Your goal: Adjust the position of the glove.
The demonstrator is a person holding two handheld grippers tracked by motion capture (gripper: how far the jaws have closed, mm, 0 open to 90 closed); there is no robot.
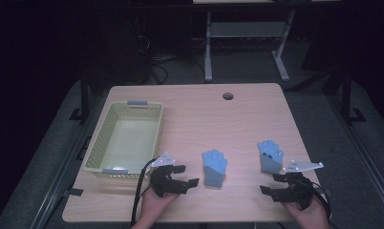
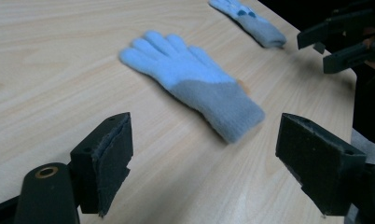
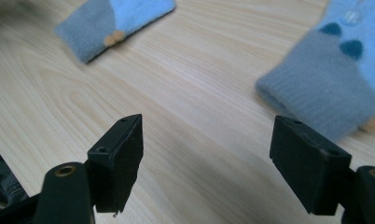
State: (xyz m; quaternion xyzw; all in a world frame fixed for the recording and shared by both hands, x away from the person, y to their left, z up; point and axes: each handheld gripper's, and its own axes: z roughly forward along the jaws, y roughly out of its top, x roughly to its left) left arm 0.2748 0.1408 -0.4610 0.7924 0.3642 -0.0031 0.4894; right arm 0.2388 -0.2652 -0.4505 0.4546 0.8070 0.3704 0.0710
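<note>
Two light blue gloves with grey cuffs lie flat on the wooden table (image 1: 238,124). The plain glove (image 1: 214,167) (image 2: 190,79) (image 3: 111,23) rests near the front middle, just right of my left gripper (image 1: 187,174) (image 2: 204,140), which is open with bare table between its jaws. The glove with dark blue dots (image 1: 270,155) (image 2: 251,21) (image 3: 330,88) lies further right, its cuff just ahead of my right gripper (image 1: 270,183) (image 3: 206,149), open and holding nothing. In the left gripper view the right gripper (image 2: 325,42) appears beyond the gloves.
A pale yellow-green lattice basket (image 1: 97,152) with grey handles stands at the table's left, nothing visible inside. A round cable hole (image 1: 228,96) sits near the far edge. A white desk frame (image 1: 247,33) stands on the floor beyond.
</note>
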